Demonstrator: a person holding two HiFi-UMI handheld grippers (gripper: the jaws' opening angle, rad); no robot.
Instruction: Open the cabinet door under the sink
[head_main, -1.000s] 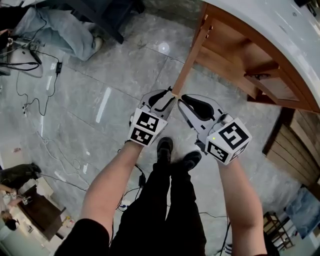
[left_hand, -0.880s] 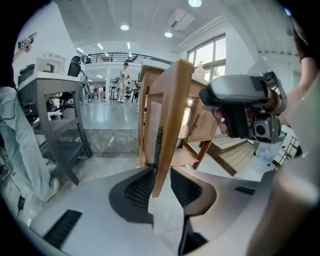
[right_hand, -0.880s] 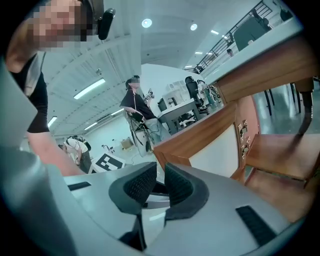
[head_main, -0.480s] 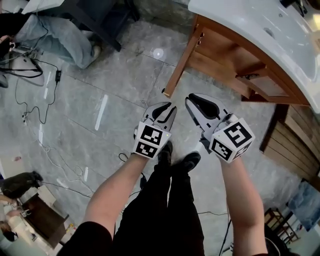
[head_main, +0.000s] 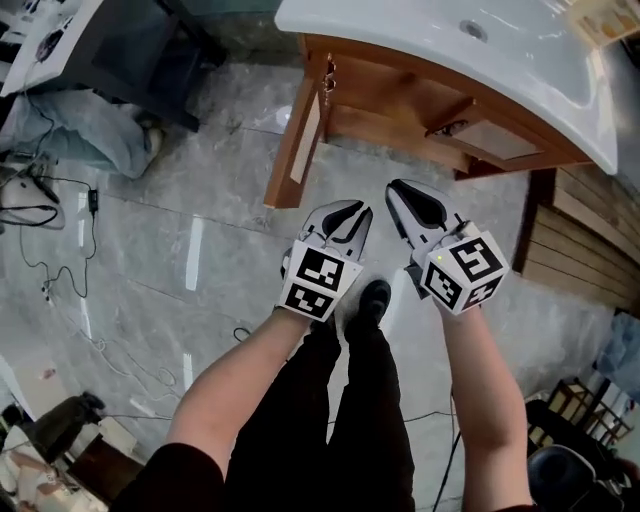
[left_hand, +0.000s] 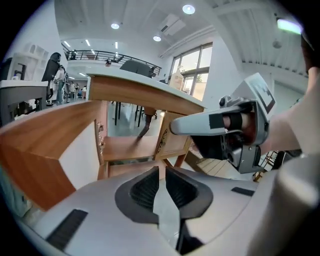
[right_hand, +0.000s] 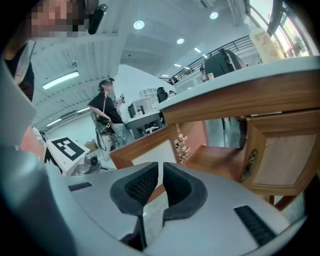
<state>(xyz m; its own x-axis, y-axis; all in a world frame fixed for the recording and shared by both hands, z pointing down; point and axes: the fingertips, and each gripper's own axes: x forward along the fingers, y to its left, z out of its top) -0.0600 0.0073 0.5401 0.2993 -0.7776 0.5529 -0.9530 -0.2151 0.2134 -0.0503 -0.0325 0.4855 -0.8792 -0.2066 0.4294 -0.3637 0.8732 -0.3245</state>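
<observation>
Meanwhile left claw (head_main: 358, 209) and right claw (head_main: 401, 187), just closing, stand empty, slightly parted; sink (head_main: 420, 42) runs off-frame.

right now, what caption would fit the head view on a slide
Left gripper and right gripper, jaws just closing on nothing, held before the open cabinet door under the sink.

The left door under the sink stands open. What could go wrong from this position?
1. The open cabinet door stands out over the floor, close ahead of the person's shoes; a step forward might knock it.
2. Cables lie loose on the floor at the left; a sidestep there might catch one.
</observation>
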